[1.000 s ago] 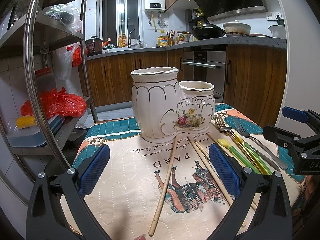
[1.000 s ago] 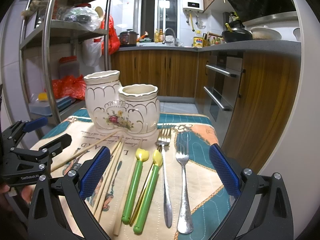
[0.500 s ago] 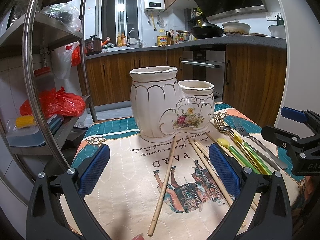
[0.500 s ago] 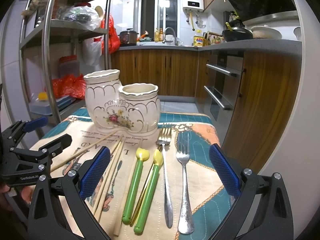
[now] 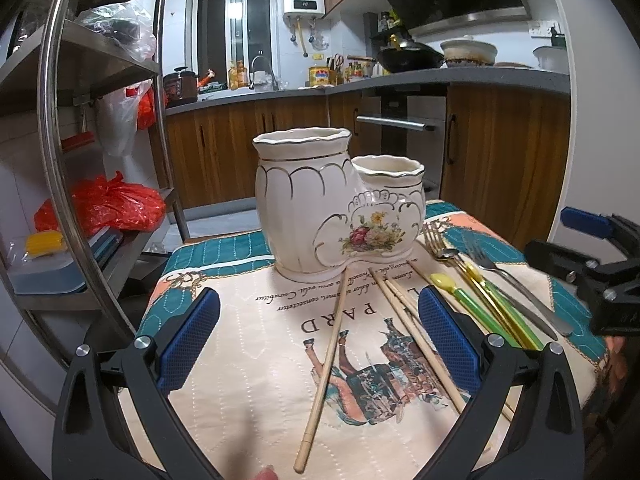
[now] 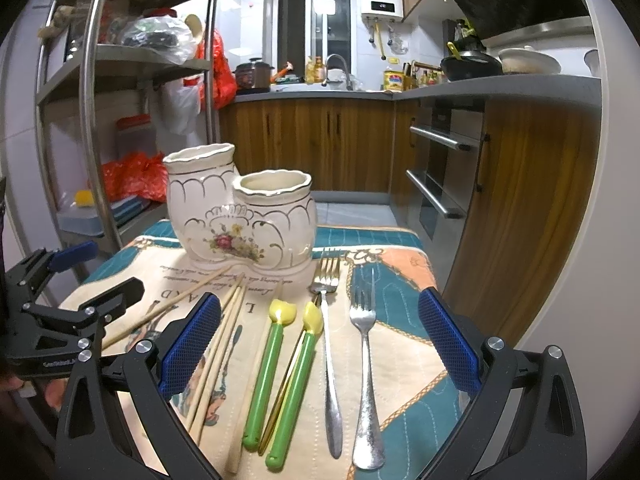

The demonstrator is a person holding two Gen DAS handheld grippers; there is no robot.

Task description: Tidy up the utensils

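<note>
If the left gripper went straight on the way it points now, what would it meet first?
Most likely the ceramic utensil holder, standing dead ahead of the open left gripper. A lone chopstick lies on the cloth below that line; if the gripper points slightly downward, it would meet that first. Depth is unclear.

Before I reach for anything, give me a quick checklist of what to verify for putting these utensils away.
1. Left gripper open, nothing held: ok.
2. Right gripper open, nothing held: ok.
3. Ceramic holder upright on the printed cloth: ok.
4. Both holder cups free of utensils: cannot tell, the insides are hidden.
5. Lone chopstick lies apart between the left fingers: ok.
6. Green-handled utensils and forks lie side by side, not stacked: ok.
</note>
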